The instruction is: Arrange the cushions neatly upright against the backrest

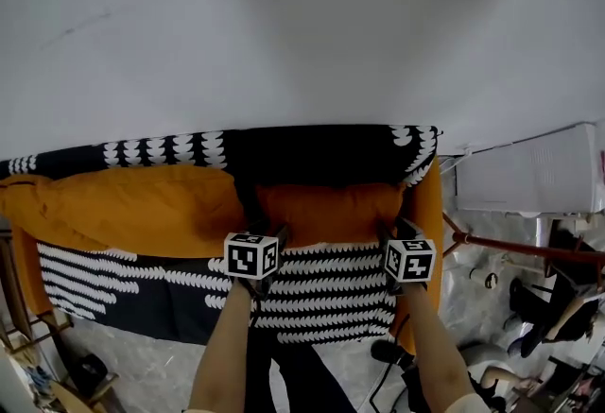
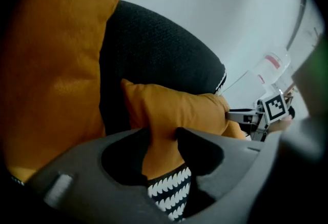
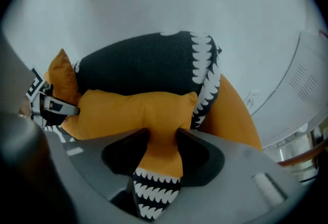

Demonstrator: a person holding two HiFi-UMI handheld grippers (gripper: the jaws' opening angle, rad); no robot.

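My 2 forearms (image 1: 227, 345) are reaching out below me, 1 pair of tongs in each hand. The left tongs (image 2: 163, 136) are clamping a fold of the small orange cushion (image 2: 174, 107) near its lower left corner, and the fabric is bunching between the jaws. The right tongs (image 3: 163, 136) are pinching the same cushion near its lower right corner, with the cloth squeezed narrow between the pads. So I am holding 1 cushion with 2 grips, well apart along its bottom edge.

Under the jaws, the black seat cover (image 1: 321, 293) with rows of white scallops is showing. The small cushion is sitting on the seat's right half, with its long edge pressing up against the black backrest (image 3: 138, 66).

Just to its left, the big orange cushion (image 1: 123, 208) is slumping along the seat and backrest and stretching to the sofa's left end. The 2 cushions are meeting near my left tongs. An orange side panel (image 3: 230, 115) is closing off the sofa's right end, just beside the small cushion.

Behind the backrest a plain pale wall (image 1: 302, 24) is rising, and a white appliance (image 1: 529, 170) is standing to the right of the sofa.
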